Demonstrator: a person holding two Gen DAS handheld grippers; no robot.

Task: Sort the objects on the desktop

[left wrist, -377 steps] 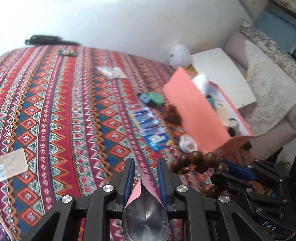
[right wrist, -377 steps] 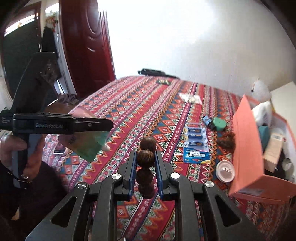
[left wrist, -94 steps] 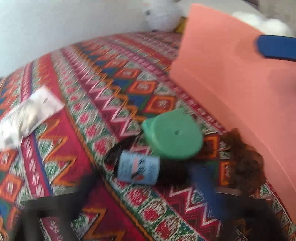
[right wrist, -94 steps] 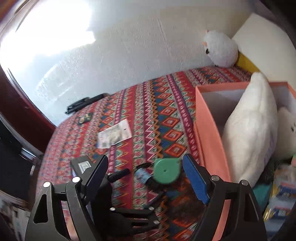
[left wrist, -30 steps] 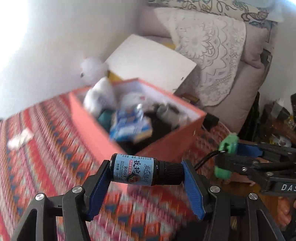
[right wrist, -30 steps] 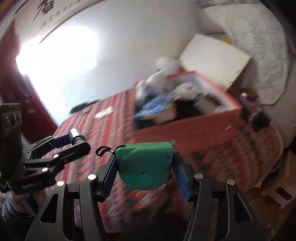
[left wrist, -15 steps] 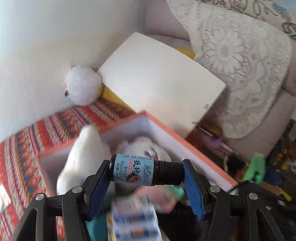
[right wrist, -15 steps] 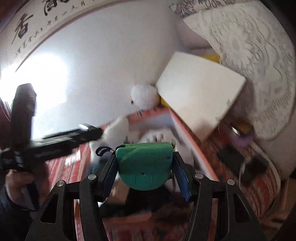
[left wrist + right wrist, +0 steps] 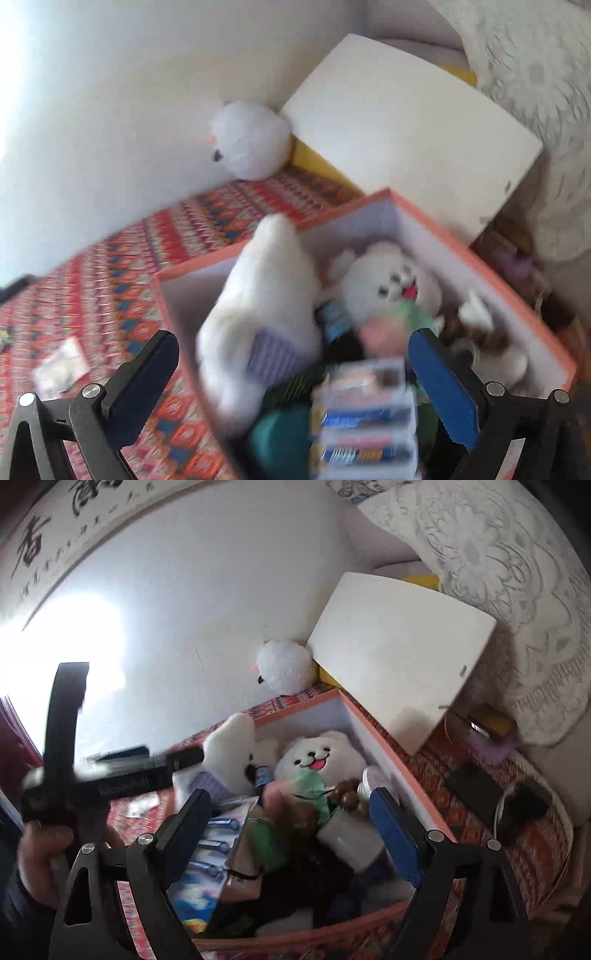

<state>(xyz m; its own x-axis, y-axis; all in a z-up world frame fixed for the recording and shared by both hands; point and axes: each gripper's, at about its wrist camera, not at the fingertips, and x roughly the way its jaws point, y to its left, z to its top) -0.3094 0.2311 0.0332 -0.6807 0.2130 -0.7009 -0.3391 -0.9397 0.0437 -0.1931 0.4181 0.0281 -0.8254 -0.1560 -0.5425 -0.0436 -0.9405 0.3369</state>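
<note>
- Patterned red cloth [image 9: 122, 280] spread over the whole surface.
- Orange box [image 9: 436, 236] standing on cloth, open, near the far edge.
- Clear packet [image 9: 61, 365] lying flat on cloth, left of box, well apart.
- White round plush [image 9: 251, 142] resting at the far corner, against the wall.
- White board [image 9: 399, 657] leaning beside plush, behind box.
</note>
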